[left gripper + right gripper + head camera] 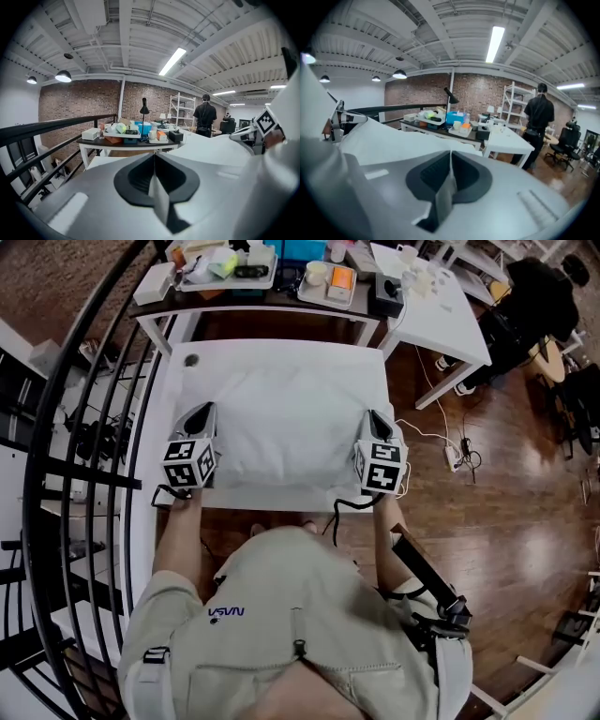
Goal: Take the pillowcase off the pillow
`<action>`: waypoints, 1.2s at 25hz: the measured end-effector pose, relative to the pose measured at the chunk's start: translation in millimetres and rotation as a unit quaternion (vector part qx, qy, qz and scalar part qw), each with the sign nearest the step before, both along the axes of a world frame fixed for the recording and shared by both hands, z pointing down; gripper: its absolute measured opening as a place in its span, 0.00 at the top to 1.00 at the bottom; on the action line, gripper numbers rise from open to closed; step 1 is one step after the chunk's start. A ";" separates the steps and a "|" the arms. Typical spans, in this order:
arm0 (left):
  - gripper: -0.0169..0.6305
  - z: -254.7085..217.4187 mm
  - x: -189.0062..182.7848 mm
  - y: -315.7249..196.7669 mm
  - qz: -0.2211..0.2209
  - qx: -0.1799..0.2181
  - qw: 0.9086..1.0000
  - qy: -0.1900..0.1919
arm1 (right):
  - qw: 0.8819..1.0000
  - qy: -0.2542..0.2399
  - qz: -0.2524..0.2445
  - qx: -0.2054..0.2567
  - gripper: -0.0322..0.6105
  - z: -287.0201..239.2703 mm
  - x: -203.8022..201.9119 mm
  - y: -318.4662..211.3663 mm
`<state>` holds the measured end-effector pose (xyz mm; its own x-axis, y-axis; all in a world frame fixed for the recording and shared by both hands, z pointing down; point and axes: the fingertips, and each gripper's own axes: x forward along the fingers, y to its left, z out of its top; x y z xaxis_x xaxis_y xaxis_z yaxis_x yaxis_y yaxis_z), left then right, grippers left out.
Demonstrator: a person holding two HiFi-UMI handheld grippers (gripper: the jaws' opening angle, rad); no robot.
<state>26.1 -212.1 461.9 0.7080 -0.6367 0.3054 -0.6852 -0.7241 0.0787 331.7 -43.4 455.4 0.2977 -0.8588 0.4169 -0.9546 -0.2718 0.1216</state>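
The pillow (pixel 281 423) lies flat in the middle of the white bench (pixel 281 351), right in front of the person and with the pillowcase on it.

The left tool (pixel 208 411) is at the pillow's near left corner and the right tool (pixel 372 416) at its near right corner. Both point away from the person and slightly down.

In the left gripper view the jaws are together, with a thin fold of white pillowcase (pixel 161 199) pinched between them. The right gripper view shows the same, with a strip of the cloth (pixel 443 197) caught in closed jaws. So each tool holds cloth at a corner, and neither is empty.

This looks like the gripping step: the case is seized at two corners and nothing has been stripped off yet. I cannot tell which edge of the case is the open one, nor whether the jaws hold only the cloth or some of the filling too.

If the near edge is the closed end, the next move probably calls for lifting both corners together and shaking, so the pillow slides out of the far opening. If the near edge is the open end, one tool would need to let go and take the pillow itself while the other draws the case back. In both cases the two grips must stay firm and the pulls even, or the thin fold may slip out.
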 end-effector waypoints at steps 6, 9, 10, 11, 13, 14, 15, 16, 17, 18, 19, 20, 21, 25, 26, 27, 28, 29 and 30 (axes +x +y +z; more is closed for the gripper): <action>0.96 10.7 26.1 -14.3 0.008 0.003 1.000 -0.010 | 0.999 -0.019 0.017 -0.034 0.93 29.6 17.2 8.8; 0.95 48.1 29.9 -18.6 0.015 -0.027 0.998 -0.046 | 0.995 -0.027 -0.001 -0.100 0.90 81.1 14.8 9.1; 0.95 58.3 29.9 -15.5 0.020 -0.034 0.998 -0.051 | 0.994 -0.025 -0.006 -0.108 0.89 91.8 14.8 10.3; 0.95 66.5 29.2 -11.6 0.023 -0.038 0.998 -0.053 | 0.994 -0.027 -0.009 -0.110 0.88 98.8 15.5 10.9; 0.95 77.8 25.8 -4.4 0.023 -0.038 0.998 -0.055 | 0.994 -0.035 -0.016 -0.106 0.86 105.8 18.0 9.4; 0.95 81.5 23.4 -1.5 0.021 -0.036 0.998 -0.056 | 0.994 -0.038 -0.021 -0.104 0.86 107.0 18.4 7.4; 0.95 83.9 21.0 1.1 0.019 -0.033 0.998 -0.056 | 0.993 -0.039 -0.025 -0.106 0.86 108.4 18.3 4.9; 0.97 84.7 19.1 3.3 0.018 -0.030 0.998 -0.055 | 0.993 -0.037 -0.029 -0.109 0.86 110.4 18.2 2.2; 0.97 83.5 18.1 5.4 0.020 -0.027 0.998 -0.051 | 0.993 -0.032 -0.031 -0.113 0.86 112.7 18.7 -0.1; 0.97 80.6 18.5 7.8 0.025 -0.025 0.998 -0.044 | 0.992 -0.027 -0.030 -0.115 0.86 114.4 20.5 -0.6; 0.97 76.3 20.6 11.5 0.033 -0.024 0.999 -0.036 | 0.993 -0.024 -0.025 -0.114 0.86 114.2 24.6 2.2; 0.94 70.4 23.3 16.8 0.039 -0.023 0.999 -0.026 | 0.994 -0.022 -0.016 -0.108 0.86 111.1 30.6 8.0; 0.90 62.9 24.6 23.2 0.041 -0.022 0.999 -0.015 | 0.995 -0.022 -0.005 -0.097 0.86 104.3 37.0 14.9; 0.86 22.4 14.1 44.3 0.030 0.012 0.999 0.018 | 0.997 -0.033 0.061 -0.018 0.84 49.8 43.1 37.2; 0.86 16.0 11.1 47.9 0.029 0.022 0.999 0.021 | 0.997 -0.033 0.076 0.004 0.84 38.0 37.2 42.2; 0.86 12.0 7.8 52.1 0.029 0.031 0.999 0.021 | 0.996 -0.033 0.085 0.022 0.84 28.7 28.0 46.7; 0.86 8.7 4.5 56.7 0.028 0.038 0.999 0.021 | 0.995 -0.031 0.089 0.036 0.86 22.3 17.5 50.4; 0.86 4.6 1.6 61.4 0.028 0.046 0.998 0.023 | 0.995 -0.030 0.087 0.049 0.89 16.5 7.1 52.6; 0.88 -0.7 -0.6 66.1 0.028 0.053 0.998 0.026 | 0.994 -0.028 0.083 0.061 0.91 9.0 -2.5 53.5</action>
